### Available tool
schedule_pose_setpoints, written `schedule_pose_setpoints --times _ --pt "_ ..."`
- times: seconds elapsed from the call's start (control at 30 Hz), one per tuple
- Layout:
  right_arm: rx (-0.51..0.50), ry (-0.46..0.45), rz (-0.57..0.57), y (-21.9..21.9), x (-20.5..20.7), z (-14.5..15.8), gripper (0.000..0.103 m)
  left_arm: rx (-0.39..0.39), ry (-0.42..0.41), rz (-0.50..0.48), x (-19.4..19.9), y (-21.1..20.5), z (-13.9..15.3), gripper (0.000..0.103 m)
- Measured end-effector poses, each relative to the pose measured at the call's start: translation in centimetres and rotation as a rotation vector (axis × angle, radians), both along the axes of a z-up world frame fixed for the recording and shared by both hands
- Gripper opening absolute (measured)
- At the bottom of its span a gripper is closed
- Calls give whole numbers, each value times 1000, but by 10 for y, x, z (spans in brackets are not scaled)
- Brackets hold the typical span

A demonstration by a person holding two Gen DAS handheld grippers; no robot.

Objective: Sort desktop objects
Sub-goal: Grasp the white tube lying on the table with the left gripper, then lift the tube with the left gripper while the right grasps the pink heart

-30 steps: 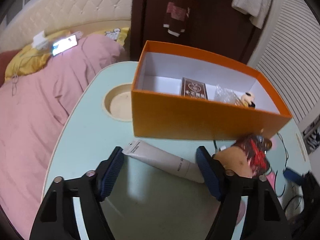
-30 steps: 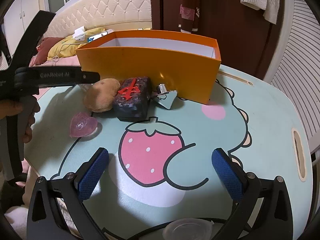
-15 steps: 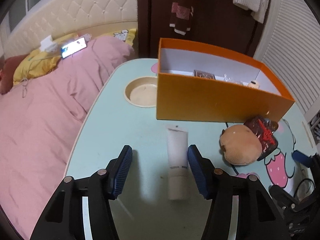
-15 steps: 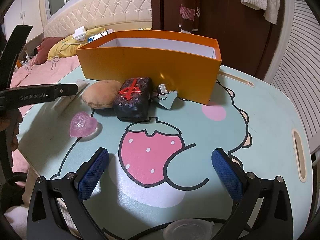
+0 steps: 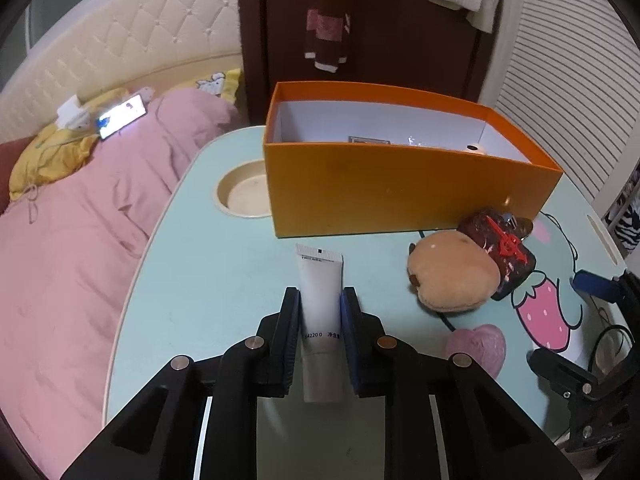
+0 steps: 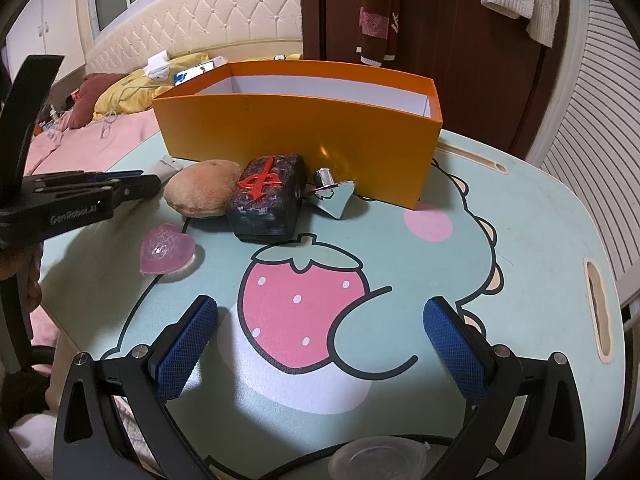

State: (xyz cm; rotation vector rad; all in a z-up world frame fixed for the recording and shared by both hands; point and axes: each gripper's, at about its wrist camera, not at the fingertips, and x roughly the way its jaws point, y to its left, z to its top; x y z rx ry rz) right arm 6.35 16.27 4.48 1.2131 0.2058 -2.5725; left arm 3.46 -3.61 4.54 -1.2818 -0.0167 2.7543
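Clamping a white tube (image 5: pixel 321 304): the left gripper (image 5: pixel 320 300) has both blue pads pressed on the tube's sides, mid-length, tube lying flat on the table (image 5: pixel 192 280) with its crimped end pointing to 12 o'clock toward the orange box (image 5: pixel 400 192). Crimped end sits just short of the box's front wall, not touching.

Right gripper (image 6: pixel 320 320) jaws wide apart, nothing between them, hovering over the strawberry print (image 6: pixel 300 312) on the tabletop.

From the right gripper's view: brown plush bun (image 6: pixel 202 192) at 11 o'clock, dark block with a red character (image 6: pixel 266 196) just beside it at 12, touching it. Shiny silver spinning top (image 6: pixel 334 196) at 1 o'clock, tipped over, right by the box wall. Pink heart (image 6: pixel 166 248) at 10 o'clock, apart from the bun.

Inside the box, seen from the left side: a brown packet (image 5: pixel 368 140) and something clear and crinkly beside it, both against the far end; can't tell more. Round cup recess (image 5: pixel 244 196) in the table at the box's 9 o'clock. Pink bedding (image 5: pixel 80 220) beyond the table edge.
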Motion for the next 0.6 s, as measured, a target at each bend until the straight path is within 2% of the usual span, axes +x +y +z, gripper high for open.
schedule_pose_setpoints --times 0.07,0.13,0.2,0.27,0.33,0.37,0.47,0.6 --pt "8 27 34 -7 4 6 99 30 8 18 3 -5 0 19" --pt "8 58 80 -16 8 13 88 46 18 31 6 -9 0 19" --pt "5 74 129 -27 10 18 88 59 27 37 9 -14 0 19" --pt "7 64 175 -39 9 19 86 71 33 41 12 -17 1 19" --pt "3 47 216 -50 7 18 77 87 35 52 13 -21 1 19" --pt "-2 35 232 -56 5 18 76 93 36 55 13 -23 1 19" --pt "-18 1 249 -68 -3 13 75 102 43 60 13 -26 1 19" --pt "-22 -26 264 -79 -11 10 63 117 43 57 13 -27 0 19"
